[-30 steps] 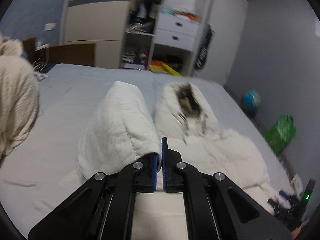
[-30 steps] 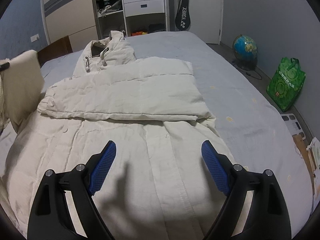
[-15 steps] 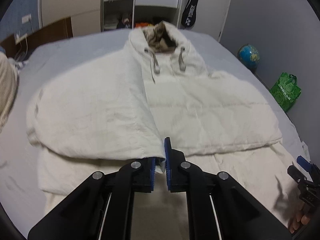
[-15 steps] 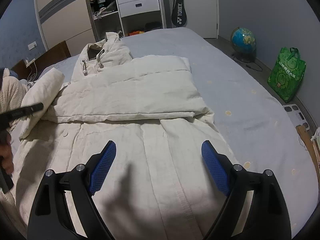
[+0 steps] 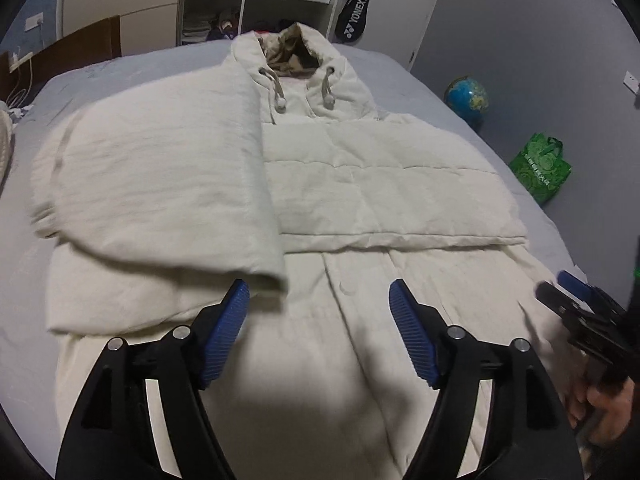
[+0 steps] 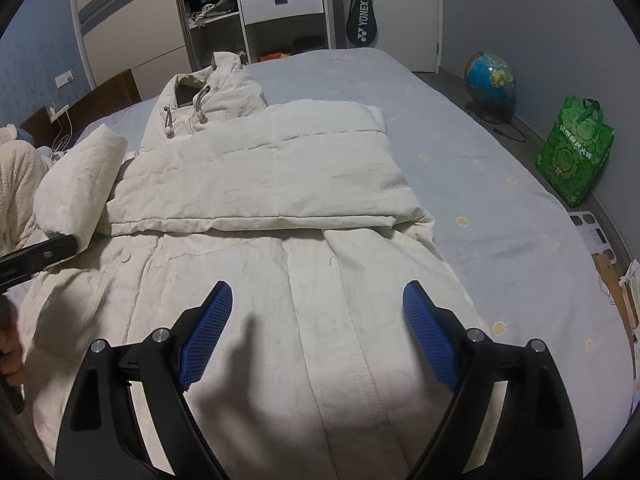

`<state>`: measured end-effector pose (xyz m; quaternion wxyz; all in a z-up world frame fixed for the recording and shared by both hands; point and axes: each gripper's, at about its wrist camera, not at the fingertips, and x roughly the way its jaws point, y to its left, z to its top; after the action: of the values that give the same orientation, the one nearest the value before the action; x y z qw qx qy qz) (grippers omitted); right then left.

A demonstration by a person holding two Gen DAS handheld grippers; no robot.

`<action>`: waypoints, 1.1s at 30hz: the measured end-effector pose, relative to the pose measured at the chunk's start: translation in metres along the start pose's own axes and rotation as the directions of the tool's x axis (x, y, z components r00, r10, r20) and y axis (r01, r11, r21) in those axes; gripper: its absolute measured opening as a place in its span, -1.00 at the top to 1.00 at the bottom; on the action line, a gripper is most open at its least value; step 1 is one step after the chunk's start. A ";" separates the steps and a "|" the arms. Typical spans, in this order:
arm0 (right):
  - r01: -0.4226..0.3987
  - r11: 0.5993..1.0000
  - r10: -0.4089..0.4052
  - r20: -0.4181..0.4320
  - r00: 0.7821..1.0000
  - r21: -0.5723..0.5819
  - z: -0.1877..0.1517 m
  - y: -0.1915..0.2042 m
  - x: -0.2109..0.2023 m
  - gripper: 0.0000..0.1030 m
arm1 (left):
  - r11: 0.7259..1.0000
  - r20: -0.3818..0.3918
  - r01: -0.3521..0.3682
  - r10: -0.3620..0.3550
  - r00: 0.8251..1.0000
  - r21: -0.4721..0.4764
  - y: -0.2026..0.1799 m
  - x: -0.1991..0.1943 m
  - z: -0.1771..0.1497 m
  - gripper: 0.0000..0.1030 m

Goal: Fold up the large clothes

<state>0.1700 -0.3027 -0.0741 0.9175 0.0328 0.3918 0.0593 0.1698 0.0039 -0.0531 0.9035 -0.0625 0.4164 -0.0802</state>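
The cream-white padded hooded coat (image 5: 360,184) lies along the grey bed (image 6: 460,168), hood far, hem nearest both tools: left tool (image 5: 320,328) opening and empty, right tool (image 6: 318,332) wide and empty.

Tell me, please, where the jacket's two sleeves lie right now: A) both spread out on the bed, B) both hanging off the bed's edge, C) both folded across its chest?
C: the left sleeve and right sleeve both lie folded over the cream jacket, below its hood.
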 end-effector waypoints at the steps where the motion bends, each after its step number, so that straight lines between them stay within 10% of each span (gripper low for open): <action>1: 0.001 1.000 -0.001 0.000 1.000 -0.005 0.000 0.001 0.000 -0.62 | 1.000 0.007 -0.010 0.010 1.000 -0.002 0.004 -0.007 0.000 -0.36; 8: 0.002 0.996 -0.002 0.002 1.000 -0.094 -0.003 0.021 -0.003 -0.62 | 0.973 0.052 -0.194 0.201 0.978 -0.126 0.065 -0.054 -0.007 -0.37; 17: -0.108 0.942 0.108 -0.017 0.994 -0.319 0.010 0.121 -0.011 -0.62 | 0.895 0.110 -0.208 0.271 0.956 -0.395 0.133 -0.100 -0.025 -0.57; 25: -0.217 0.826 0.242 -0.020 0.970 -0.520 0.047 0.264 -0.008 -0.62 | 0.783 0.050 -0.253 0.340 0.939 -0.568 0.159 -0.123 -0.054 -0.57; 33: -0.219 0.719 0.222 -0.080 0.972 -0.659 0.050 0.365 0.025 -0.62 | 0.738 0.065 -0.215 0.330 0.942 -0.639 0.181 -0.122 -0.065 -0.57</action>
<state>0.1929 0.0618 -0.0184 0.8563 -0.2487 0.3361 0.3032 0.0590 0.2019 -0.0369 0.8660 -0.3025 0.3434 0.2014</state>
